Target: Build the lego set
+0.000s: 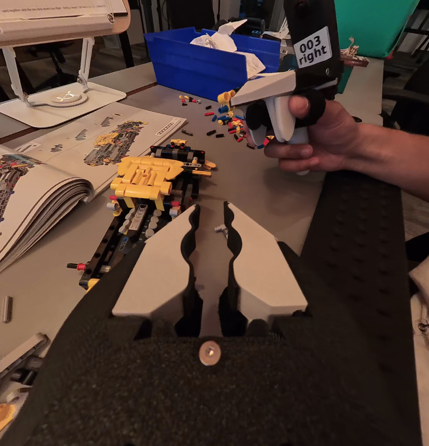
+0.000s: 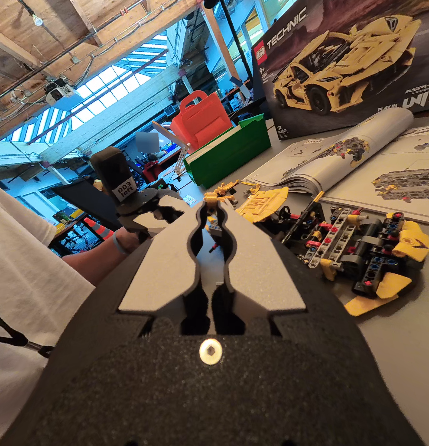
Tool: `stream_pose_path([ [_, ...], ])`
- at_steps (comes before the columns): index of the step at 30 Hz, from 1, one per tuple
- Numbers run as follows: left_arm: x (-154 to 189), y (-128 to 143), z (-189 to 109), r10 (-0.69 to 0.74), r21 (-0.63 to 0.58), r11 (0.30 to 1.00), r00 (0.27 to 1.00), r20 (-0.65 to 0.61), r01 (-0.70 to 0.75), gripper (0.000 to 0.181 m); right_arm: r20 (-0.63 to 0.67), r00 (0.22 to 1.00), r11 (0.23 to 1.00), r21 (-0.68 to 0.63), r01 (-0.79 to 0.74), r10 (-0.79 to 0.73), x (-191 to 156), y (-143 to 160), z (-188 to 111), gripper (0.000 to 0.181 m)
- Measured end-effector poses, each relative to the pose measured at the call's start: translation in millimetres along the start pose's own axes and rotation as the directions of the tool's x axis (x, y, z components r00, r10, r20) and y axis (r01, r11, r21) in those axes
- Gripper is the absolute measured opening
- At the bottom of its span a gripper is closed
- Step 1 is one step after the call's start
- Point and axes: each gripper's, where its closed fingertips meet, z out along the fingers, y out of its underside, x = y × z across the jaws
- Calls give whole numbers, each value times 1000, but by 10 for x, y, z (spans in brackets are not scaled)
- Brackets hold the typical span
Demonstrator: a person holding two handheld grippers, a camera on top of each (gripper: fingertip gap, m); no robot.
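The right gripper (image 2: 211, 205) has its fingers clamped on a small yellow piece (image 2: 212, 198) above the worktop (image 2: 389, 350) – the set box (image 2: 341, 72) shows only here. The left wrist view adds the left gripper (image 1: 211, 205), fingers apart and empty, beside the half-built car (image 1: 146, 183) – plus loose pins (image 1: 229, 123) and a blue bin (image 1: 199, 67).

Dim and warm-toned in the left wrist view; bright from ceiling skylights (image 2: 117, 79) in the right. Strongly fisheye-bent, soft-blurred at edges.

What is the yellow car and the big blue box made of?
The yellow and black car model looks like hard, glossy plastic: smooth moulded pieces with pin holes. The blue bin also seems plastic, smooth with a slight sheen and thin moulded walls. The crumpled white stuff inside looks like paper.
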Motion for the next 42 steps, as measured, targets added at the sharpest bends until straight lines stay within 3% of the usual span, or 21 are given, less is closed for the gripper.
stream_pose_path([
  [9, -16, 207, 81, -45, -164, 986, 998, -41, 38, 16, -20, 1000, 1000, 26, -16, 16, 83, -59, -33, 6],
  [16, -17, 287, 148, -53, -218, 975, 997, -47, 41, 17, -29, 999, 999, 35, -14, 15, 113, -85, -37, 6],
  [21, -4, 493, 193, -89, -363, 929, 996, -22, 76, 23, -90, 993, 997, -1, 71, -71, 141, -51, -36, 7],
  [28, 118, 618, 347, -112, -424, 902, 992, -57, 78, 25, -117, 965, 966, -145, 216, -233, 87, 201, 1, 7],
  [33, 109, 554, 351, -56, -418, 908, 998, -39, 34, 25, -95, 972, 968, -157, 198, -214, 53, 241, 5, 7],
  [36, 155, 602, 346, -29, -443, 897, 998, -50, 4, 25, -55, 991, 976, -185, 114, -126, 33, 320, 31, 7],
  [42, 168, 671, 369, -13, -456, 890, 1000, -28, -2, 19, -14, 999, 992, -123, 28, -30, 6, 219, -4, 7],
])
